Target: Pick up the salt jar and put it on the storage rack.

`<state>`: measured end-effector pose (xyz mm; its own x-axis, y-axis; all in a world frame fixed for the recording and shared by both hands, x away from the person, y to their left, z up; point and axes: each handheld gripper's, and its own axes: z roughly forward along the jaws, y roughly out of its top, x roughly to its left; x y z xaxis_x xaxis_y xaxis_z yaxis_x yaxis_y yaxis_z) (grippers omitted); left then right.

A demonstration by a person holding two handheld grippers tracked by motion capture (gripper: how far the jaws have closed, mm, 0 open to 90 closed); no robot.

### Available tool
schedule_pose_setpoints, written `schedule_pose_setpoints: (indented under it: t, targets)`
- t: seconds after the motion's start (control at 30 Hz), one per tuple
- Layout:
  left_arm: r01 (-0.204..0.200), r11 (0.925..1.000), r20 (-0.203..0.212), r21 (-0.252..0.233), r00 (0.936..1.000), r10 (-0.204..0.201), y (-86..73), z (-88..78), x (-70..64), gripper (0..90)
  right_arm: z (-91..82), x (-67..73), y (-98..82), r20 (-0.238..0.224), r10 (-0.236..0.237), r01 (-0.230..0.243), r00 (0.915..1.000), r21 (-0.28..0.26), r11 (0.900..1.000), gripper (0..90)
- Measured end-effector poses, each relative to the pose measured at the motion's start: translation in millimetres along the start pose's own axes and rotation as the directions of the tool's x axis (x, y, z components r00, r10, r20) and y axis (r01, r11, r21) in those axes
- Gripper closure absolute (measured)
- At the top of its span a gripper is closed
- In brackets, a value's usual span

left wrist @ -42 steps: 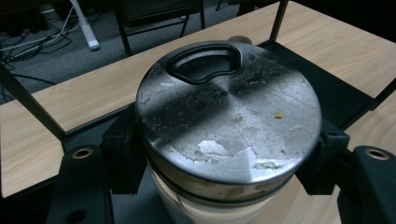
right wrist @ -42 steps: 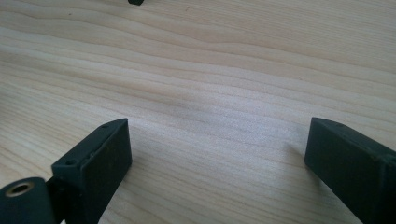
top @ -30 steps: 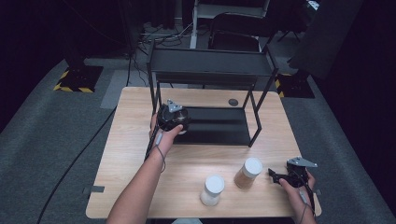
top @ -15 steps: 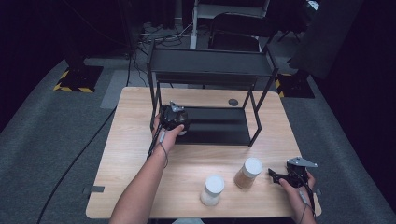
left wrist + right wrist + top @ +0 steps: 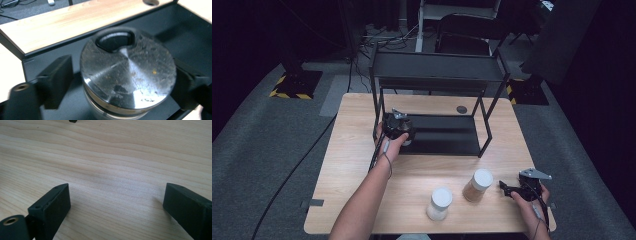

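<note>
Right gripper (image 5: pixel 507 189): held low over the near right part of the wooden table (image 5: pixel 347 150), jaws pointing toward the jars. In the right gripper view the jaws stand well apart with bare wood grain between them; nothing touches either pad.

Just beyond the right jaws, brown-filled jar (image 5: pixel 477 185) with white lid, upright on the table. Further out in that direction, and nearer the table's front edge, a white-filled jar (image 5: pixel 439 204), also white-lidded and upright. The two jars stand near each other, not touching.

Left gripper (image 5: pixel 398 127): at the left front corner of the black rack (image 5: pixel 437 70), over its lower shelf (image 5: pixel 447 137). Left gripper view: a metal-lidded jar (image 5: pixel 127 75) sits between the jaws, standing on the dark shelf. Lid is scuffed, silver, with a dark shaped opening at its far edge. Jaws have just been opening; a gap shows between the left pad and the lid rim, the right pad lies close beside the rim, contact not clear (picture blurred). Jar no longer clamped.

Beyond the left jaws: shelf's far edge, then a strip of table with a round grommet hole (image 5: pixel 461 109).
</note>
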<state>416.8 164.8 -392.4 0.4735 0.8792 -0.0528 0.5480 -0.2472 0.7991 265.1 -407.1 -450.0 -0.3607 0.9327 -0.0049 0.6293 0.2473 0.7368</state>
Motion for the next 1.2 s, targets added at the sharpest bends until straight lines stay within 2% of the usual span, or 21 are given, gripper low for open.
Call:
schedule_pose_setpoints:
  t: [0.3,0.57,0.83,1.2]
  targets:
    - [-0.018,0.9979,0.004,-0.063,0.9998,0.018,-3.4,-27.9,-5.0,8.2,0.1,-0.1,0.1,0.000,0.000,0.000,1.0000,0.000,1.000,7.4]
    - [-0.027,0.9953,-0.015,-0.093,0.9995,0.026,-10.3,-57.8,-13.3,6.2,0.2,-0.5,0.4,-0.002,-0.001,0.001,1.0000,0.001,1.000,7.2]
    - [-0.044,0.9897,-0.027,-0.136,0.9988,0.041,-30.2,-90.5,-19.6,6.2,0.3,-0.6,0.4,-0.002,-0.001,0.001,1.0000,0.001,1.000,7.2]
    - [-0.062,0.9871,-0.024,-0.148,0.9979,0.060,-53.7,-124.8,-19.7,6.2,0.4,-0.8,0.5,-0.003,-0.002,0.002,1.0000,0.001,1.000,7.1]
